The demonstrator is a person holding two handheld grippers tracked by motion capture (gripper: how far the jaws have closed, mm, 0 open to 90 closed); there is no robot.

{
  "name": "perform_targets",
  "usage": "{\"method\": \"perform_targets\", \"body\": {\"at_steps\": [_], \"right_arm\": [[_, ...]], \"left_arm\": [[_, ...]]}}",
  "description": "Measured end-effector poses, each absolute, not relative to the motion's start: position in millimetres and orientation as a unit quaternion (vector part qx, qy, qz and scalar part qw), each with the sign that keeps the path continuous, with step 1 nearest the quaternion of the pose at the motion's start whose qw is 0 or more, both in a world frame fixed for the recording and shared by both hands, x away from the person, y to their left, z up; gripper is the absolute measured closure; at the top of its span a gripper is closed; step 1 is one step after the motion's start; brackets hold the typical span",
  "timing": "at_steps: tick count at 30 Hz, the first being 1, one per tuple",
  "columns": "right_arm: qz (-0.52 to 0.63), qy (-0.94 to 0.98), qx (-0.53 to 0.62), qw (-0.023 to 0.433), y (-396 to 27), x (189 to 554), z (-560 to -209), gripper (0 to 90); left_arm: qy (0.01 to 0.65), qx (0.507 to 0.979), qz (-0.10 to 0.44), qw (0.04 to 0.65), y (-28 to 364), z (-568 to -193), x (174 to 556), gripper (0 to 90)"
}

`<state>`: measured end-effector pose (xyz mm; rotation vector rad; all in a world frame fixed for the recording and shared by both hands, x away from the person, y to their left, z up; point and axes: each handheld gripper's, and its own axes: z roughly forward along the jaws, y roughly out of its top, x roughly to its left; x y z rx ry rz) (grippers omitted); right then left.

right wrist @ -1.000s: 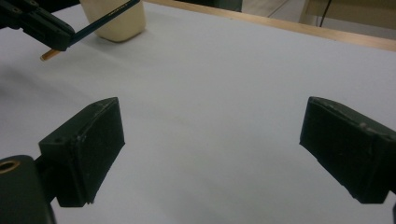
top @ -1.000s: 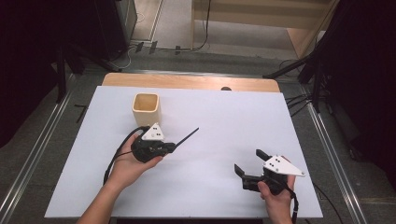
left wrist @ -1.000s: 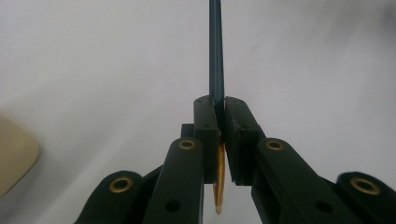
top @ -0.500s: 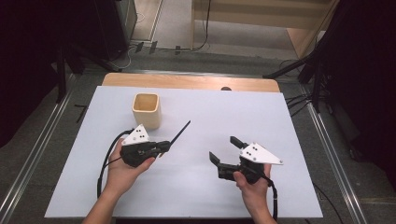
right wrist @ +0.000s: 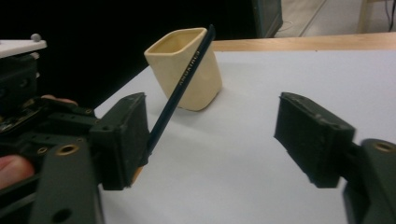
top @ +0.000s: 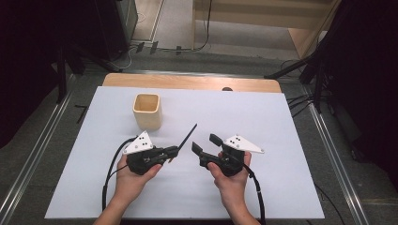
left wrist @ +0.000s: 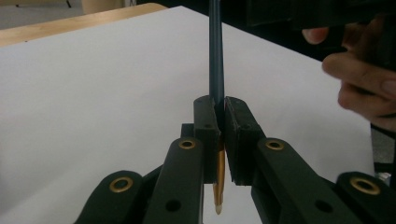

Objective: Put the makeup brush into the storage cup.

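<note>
**Pencil hand-over: right gripper coming in to take the shaft**

Left gripper (top: pixel 172 151) has its jaws pinched tight on a slim dark-blue pencil with a tan sharpened tip (top: pixel 187 136), gripping near the tip end. The shaft angles up and away over the white table sheet (top: pixel 281 122); in the left gripper view the pencil (left wrist: pixel 216 56) rises straight from between the pads, point hanging below.

Right gripper (top: pixel 205 144) sits just beside it. Its jaws are spread and have just been closing. In the right gripper view the pencil (right wrist: pixel 184 84) leans close to one jaw; contact cannot be told. The other jaw stands well apart.

The cream square-sided cup (top: pixel 147 110) stands upright, beyond the left gripper.

Judgement: step in hand is a transfer or re-grip between grippers, likely ahead of dropping the pencil into the cup. Next move calls for centring the shaft between the right jaws and closing fully before the left lets go.
</note>
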<state>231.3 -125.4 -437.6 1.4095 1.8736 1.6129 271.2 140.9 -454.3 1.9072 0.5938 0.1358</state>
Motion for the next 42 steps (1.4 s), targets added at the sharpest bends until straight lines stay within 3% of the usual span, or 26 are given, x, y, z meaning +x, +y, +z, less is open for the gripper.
{"method": "perform_targets", "body": {"at_steps": [5,14,25,27,29,32,35,37,42], "right_arm": [[0.570,0.636,0.504,0.132,-123.9,231.8,-442.7,39.8],[0.585,0.617,0.515,0.112,-117.3,230.0,-447.1,47.3],[0.609,0.588,0.530,0.042,-119.1,234.1,-461.2,62.8],[0.613,0.582,0.533,0.027,-118.9,234.0,-462.4,70.5],[0.610,0.585,0.533,0.032,-118.2,233.5,-463.0,84.3],[0.603,0.594,0.530,0.046,-117.0,232.4,-463.4,85.2],[0.597,0.610,0.514,0.081,-115.6,230.5,-460.3,85.2],[0.593,0.619,0.506,0.094,-114.9,229.9,-458.0,85.2],[0.582,0.644,0.479,0.128,-109.0,226.4,-452.6,85.2]], "left_arm": [[0.253,0.791,0.056,0.554,134.1,-459.4,266.8,85.2],[0.253,0.786,0.063,0.560,123.1,-465.6,260.1,85.2],[0.248,0.783,0.066,0.567,113.6,-468.0,254.1,85.2],[0.246,0.785,0.064,0.565,112.5,-469.0,254.0,85.2],[0.252,0.789,0.032,0.559,110.1,-472.5,257.8,84.9],[0.257,0.788,0.026,0.559,110.9,-475.4,259.2,82.8],[0.264,0.787,0.024,0.557,111.4,-475.5,260.3,70.8],[0.267,0.787,0.026,0.555,111.3,-475.2,260.8,67.5],[0.263,0.793,0.030,0.549,108.0,-475.3,259.7,68.0]]}}
